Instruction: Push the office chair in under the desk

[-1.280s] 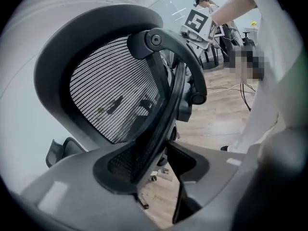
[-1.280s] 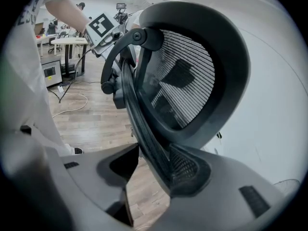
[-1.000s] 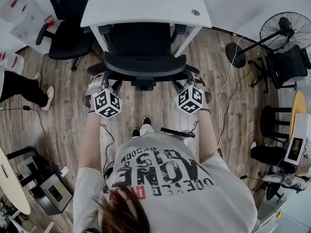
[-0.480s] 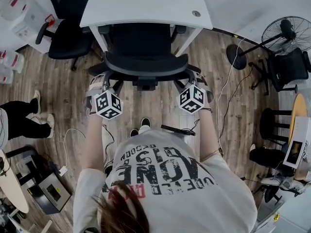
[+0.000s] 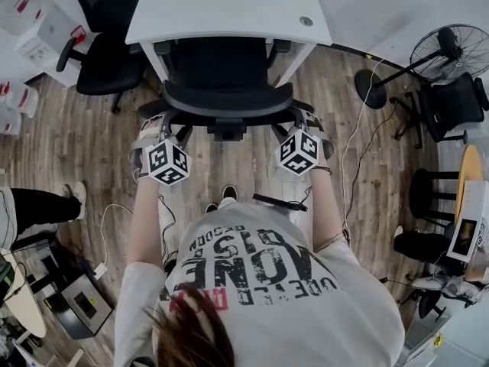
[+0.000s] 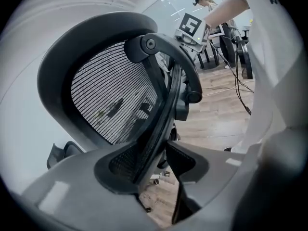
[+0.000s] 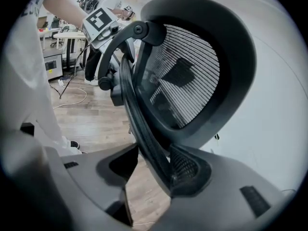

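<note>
wood floor [image 5: 374, 182], white desk [image 5: 221, 6]; left gripper [image 6: 156, 165] jaws closing around office chair [image 6: 110, 95] backrest.

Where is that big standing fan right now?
In the head view, the fan stands at the upper right, on the wood floor to the right of the white desk, with a spare black chair just below it in the picture.

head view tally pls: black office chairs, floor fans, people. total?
Office chairs: 3
Floor fans: 1
People: 2
Total: 6
Dark seats low at the right edge: kind unclear, not counted.
</note>
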The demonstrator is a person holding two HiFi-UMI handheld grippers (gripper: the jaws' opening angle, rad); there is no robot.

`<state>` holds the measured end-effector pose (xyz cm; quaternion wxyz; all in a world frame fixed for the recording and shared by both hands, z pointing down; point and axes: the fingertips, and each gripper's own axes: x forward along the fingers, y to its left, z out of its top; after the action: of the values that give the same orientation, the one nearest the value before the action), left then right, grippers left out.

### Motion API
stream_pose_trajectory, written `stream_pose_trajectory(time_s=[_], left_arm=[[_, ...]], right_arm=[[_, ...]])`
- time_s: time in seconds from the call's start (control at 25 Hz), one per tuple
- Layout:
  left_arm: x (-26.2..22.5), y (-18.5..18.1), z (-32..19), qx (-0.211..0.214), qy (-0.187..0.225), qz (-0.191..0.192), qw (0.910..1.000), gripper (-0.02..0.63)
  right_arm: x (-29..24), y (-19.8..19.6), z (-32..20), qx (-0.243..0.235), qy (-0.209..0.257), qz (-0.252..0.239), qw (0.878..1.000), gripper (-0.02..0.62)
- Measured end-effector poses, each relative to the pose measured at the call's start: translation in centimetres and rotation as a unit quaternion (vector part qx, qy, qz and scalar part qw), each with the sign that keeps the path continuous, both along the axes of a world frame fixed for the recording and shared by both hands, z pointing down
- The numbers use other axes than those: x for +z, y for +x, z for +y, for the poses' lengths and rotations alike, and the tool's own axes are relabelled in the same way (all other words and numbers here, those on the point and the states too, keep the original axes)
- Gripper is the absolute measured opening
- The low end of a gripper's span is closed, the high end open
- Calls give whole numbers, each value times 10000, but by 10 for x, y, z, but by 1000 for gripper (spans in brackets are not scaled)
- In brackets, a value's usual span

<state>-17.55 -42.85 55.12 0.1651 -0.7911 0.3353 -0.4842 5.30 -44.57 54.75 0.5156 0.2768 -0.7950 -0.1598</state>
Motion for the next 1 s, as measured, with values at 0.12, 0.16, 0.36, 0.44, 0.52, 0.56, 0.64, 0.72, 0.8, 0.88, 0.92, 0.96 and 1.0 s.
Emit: stream_pose_trajectory(time_s=[0.12,0.16,0.36,0.44,0.52,0.56,0.64,0.72,0.8,0.88,0.92,0.96,1.0], left_arm=[[0,0,1,-25,-8,8,10000,198],[0,0,1,-26,-9,9,10000,198],[0,-2,1,-32,-19,10,10000,198],[0,-1,1,-26,-17,8,10000,198],[0,-1,0,-22,-12,3,10000,198],[1,-1,0,-20,-9,2,10000,198],[1,-1,0,-21,2,1,10000,198],[1,-1,0,-28,18,0,10000,198],[0,0,1,-52,26,1,10000,201],[0,0,1,-95,11,8,10000,202],[-1,0,2,-117,-3,16,9999,204],[-1,0,2,-134,-10,25,9999,206],[-1,1,2,-147,-6,34,9999,207]], right_arm=[[0,0,1,7,-6,13,10000,196],[0,0,1,13,-7,16,10000,197],[0,-2,0,25,3,16,10000,196],[-1,-2,0,26,19,15,10000,196],[0,-1,0,25,32,12,10000,196],[0,-1,0,24,36,10,10000,196],[1,-1,0,16,49,8,10000,196],[0,-1,0,8,66,3,10000,196],[0,-1,0,14,81,-6,10000,196],[-1,0,1,27,98,-14,9999,198],[-1,0,1,33,110,-15,9999,198],[-1,0,2,38,125,-11,9999,198],[-1,0,2,46,140,0,9999,198]])
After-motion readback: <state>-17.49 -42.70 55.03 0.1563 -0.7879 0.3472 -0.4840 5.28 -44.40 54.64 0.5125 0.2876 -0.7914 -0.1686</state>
